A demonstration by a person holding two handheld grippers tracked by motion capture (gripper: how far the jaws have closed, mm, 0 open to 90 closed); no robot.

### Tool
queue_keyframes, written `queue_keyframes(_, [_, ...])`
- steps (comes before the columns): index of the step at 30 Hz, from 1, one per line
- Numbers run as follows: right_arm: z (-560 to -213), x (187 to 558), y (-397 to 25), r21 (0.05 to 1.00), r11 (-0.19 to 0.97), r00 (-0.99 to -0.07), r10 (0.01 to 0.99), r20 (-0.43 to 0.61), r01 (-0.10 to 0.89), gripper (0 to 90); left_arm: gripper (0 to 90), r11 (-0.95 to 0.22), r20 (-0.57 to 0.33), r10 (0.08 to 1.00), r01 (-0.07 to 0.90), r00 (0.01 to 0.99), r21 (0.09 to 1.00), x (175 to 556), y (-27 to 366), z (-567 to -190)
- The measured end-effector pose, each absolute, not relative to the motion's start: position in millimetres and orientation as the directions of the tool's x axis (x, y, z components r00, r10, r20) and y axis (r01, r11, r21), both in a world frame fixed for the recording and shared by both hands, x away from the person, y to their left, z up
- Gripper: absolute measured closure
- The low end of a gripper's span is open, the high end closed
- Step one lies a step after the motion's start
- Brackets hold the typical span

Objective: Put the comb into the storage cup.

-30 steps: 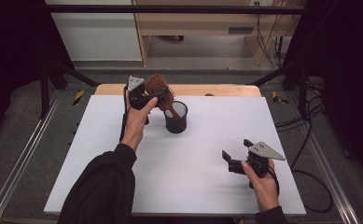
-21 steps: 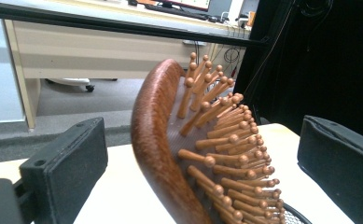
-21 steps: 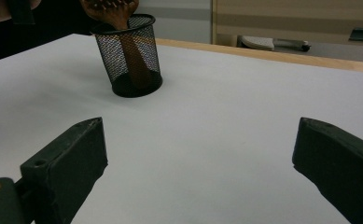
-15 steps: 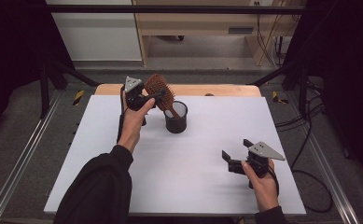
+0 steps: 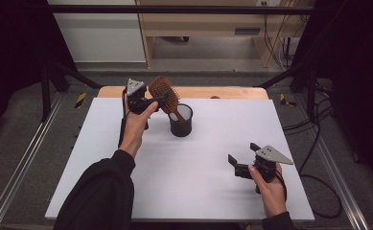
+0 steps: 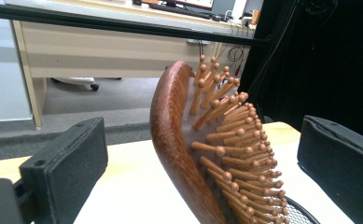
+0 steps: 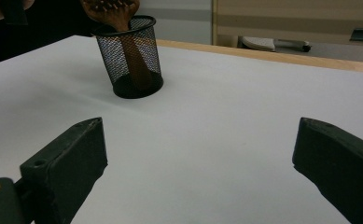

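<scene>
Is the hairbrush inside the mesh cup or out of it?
Inside: the hairbrush handle stands in the mesh cup, and its head leans out above the rim.

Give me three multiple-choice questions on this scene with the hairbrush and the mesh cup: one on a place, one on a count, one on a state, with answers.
1. Where does the hairbrush handle sit?
A. in the mesh cup
B. flat on the table
C. on the floor

2. How many mesh cups stand on the white table?
A. three
B. two
C. one

3. How does the left tool stand?
A. shut tight on the handle
B. open, jaws either side of the brush head
C. lying on the table

Answers: 1 A, the right gripper view shows the handle through the mesh. 2 C, the high view has one. 3 B, gaps show beside the head.
</scene>
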State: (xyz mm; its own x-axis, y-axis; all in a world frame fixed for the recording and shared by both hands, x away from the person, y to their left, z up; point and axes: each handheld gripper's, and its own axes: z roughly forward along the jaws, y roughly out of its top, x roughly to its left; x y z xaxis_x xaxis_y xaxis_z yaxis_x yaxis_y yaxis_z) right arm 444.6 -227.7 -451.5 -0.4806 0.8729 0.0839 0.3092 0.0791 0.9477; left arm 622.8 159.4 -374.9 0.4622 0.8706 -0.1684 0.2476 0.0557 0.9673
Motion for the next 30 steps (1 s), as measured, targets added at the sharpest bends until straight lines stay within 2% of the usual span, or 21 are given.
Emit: queue_keyframes(30, [-451.5, 444.0, -226.8, 0.946, 0.083, -0.489, 0.868, 0.085, 0.312, 3.3, 2.0, 0.054, -0.166, 0.862, 0.239, 0.479, 0.969, 608.6, 164.2, -373.5])
